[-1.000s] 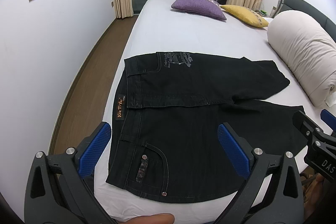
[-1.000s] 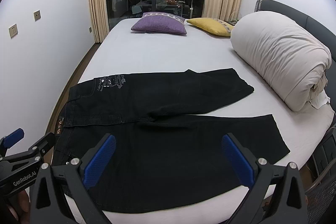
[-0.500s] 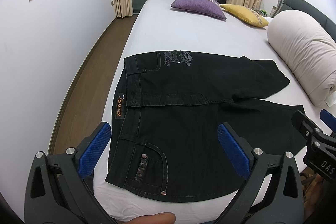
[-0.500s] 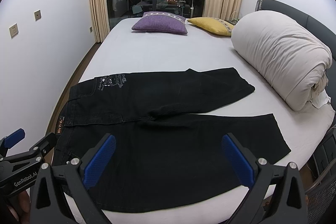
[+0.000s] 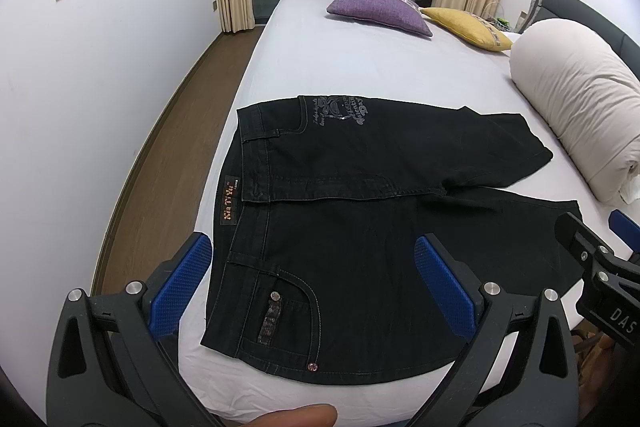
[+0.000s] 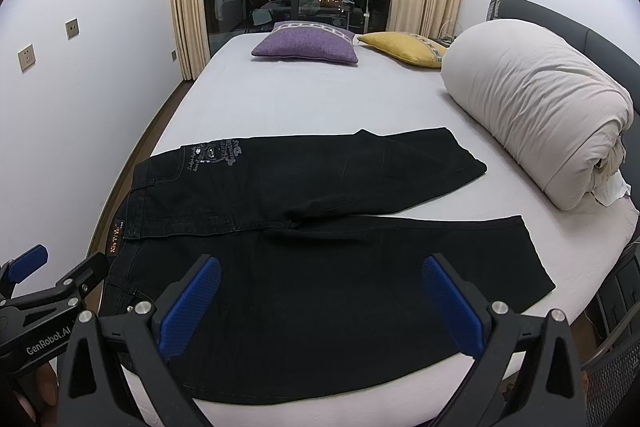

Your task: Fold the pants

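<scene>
Black jeans (image 5: 360,211) lie flat on the white bed (image 5: 352,67), waistband to the left, both legs spread out to the right. They also show in the right wrist view (image 6: 320,227). My left gripper (image 5: 316,287) is open and empty, held above the waistband and near pocket. My right gripper (image 6: 320,311) is open and empty, above the near leg. Each gripper shows at the edge of the other's view.
A rolled white duvet (image 6: 536,103) lies along the right side of the bed. A purple cushion (image 6: 306,45) and a yellow cushion (image 6: 404,49) sit at the far end. Wooden floor (image 5: 160,155) and a white wall run along the left.
</scene>
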